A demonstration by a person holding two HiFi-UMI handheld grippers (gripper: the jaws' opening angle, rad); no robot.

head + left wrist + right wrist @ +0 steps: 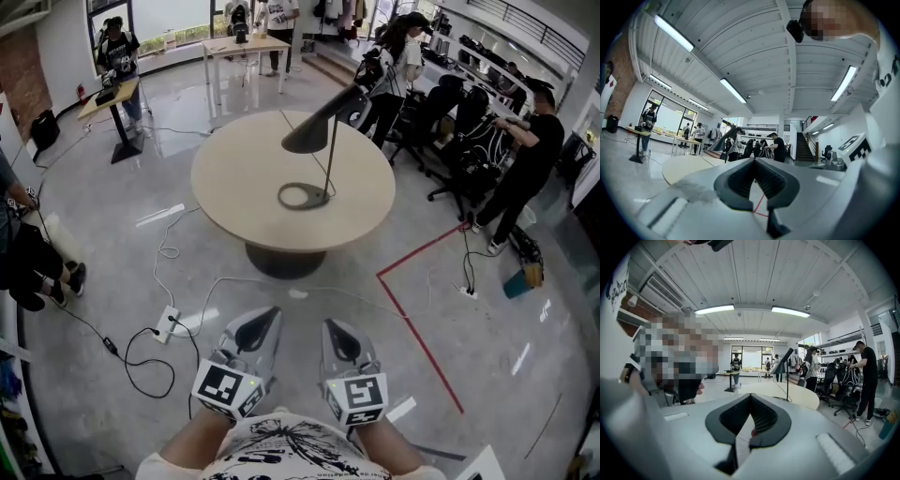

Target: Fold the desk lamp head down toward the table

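Polished grey floor surrounds the round table [234, 178], and the desk lamp [323, 127] stands right of the table's centre on its ring base [302, 196]. Its thin stem rises nearly upright from the ring. The long cone head slants across the stem's top, wide mouth low toward the table's middle, narrow end high toward its far right edge. Well short of the table's near edge, the left gripper [270, 314] and right gripper [332, 326] hover, each with jaws closed together on nothing
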